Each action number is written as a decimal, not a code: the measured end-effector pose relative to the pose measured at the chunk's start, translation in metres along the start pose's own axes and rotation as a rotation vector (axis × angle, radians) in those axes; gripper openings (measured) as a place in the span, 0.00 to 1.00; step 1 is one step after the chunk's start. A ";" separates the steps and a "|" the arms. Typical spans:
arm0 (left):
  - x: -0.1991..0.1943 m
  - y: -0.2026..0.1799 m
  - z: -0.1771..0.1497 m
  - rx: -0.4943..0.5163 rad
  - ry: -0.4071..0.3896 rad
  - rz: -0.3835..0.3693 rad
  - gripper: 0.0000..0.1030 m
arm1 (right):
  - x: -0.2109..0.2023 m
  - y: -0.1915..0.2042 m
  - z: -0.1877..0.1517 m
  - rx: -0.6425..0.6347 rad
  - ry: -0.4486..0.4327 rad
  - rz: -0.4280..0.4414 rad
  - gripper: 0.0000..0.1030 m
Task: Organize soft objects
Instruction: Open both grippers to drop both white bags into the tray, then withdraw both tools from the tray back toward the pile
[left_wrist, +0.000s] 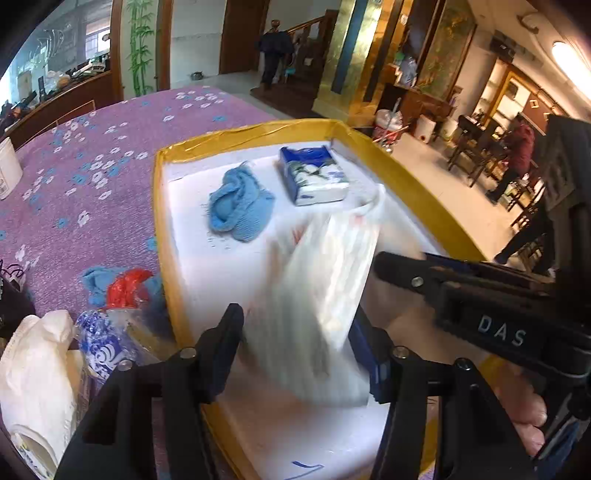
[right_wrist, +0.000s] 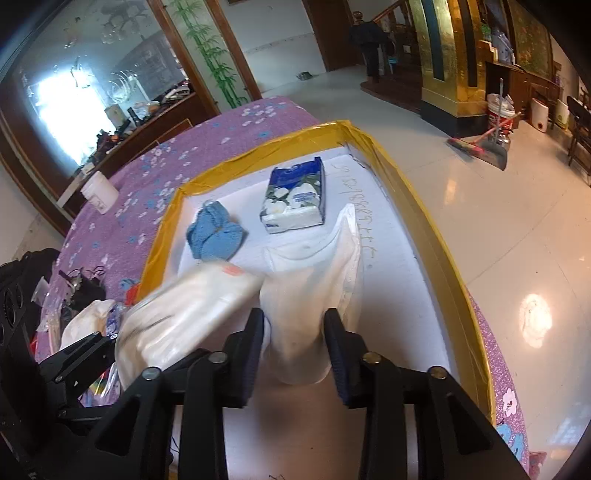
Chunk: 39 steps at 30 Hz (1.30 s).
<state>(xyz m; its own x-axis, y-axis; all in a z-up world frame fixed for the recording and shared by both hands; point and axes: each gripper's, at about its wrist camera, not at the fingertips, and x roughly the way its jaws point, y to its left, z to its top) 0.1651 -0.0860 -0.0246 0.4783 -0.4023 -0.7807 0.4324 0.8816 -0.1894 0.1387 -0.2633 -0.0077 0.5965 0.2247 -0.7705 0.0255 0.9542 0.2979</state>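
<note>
Over the yellow-rimmed tray (left_wrist: 159, 206), the left gripper (left_wrist: 295, 339) clamps a blurred white plastic bag (left_wrist: 325, 280) near a blue knit (left_wrist: 236, 206), while from the right wrist, the right gripper (right_wrist: 295, 339) pinches that bag (right_wrist: 306, 295) before a tissue pack (right_wrist: 295, 199).

Bright daylight; glare on the glossy cream floor tiles (right_wrist: 533, 319); crumpled white plastic bag (left_wrist: 317, 295) motion-blurred; fisheye edges bend, darken.

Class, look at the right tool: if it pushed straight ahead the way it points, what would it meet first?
The right tool already has the white plastic bag between its fingers, so the bag comes first. Beyond it, the line probably runs over the white tray floor toward the tissue pack, though depth is unclear.
</note>
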 end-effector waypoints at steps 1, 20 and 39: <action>-0.004 -0.001 -0.001 0.004 -0.016 -0.008 0.56 | -0.005 0.001 -0.001 -0.011 -0.016 0.009 0.47; -0.045 -0.016 -0.005 0.057 -0.262 0.152 0.64 | -0.051 0.006 -0.014 -0.053 -0.140 0.066 0.81; -0.087 -0.018 -0.026 0.052 -0.220 0.207 0.64 | -0.127 0.009 -0.035 -0.047 -0.312 0.103 0.75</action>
<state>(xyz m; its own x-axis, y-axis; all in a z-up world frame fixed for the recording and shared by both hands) 0.0963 -0.0605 0.0310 0.7119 -0.2647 -0.6505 0.3446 0.9387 -0.0050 0.0349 -0.2762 0.0726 0.8109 0.2561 -0.5262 -0.0803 0.9393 0.3334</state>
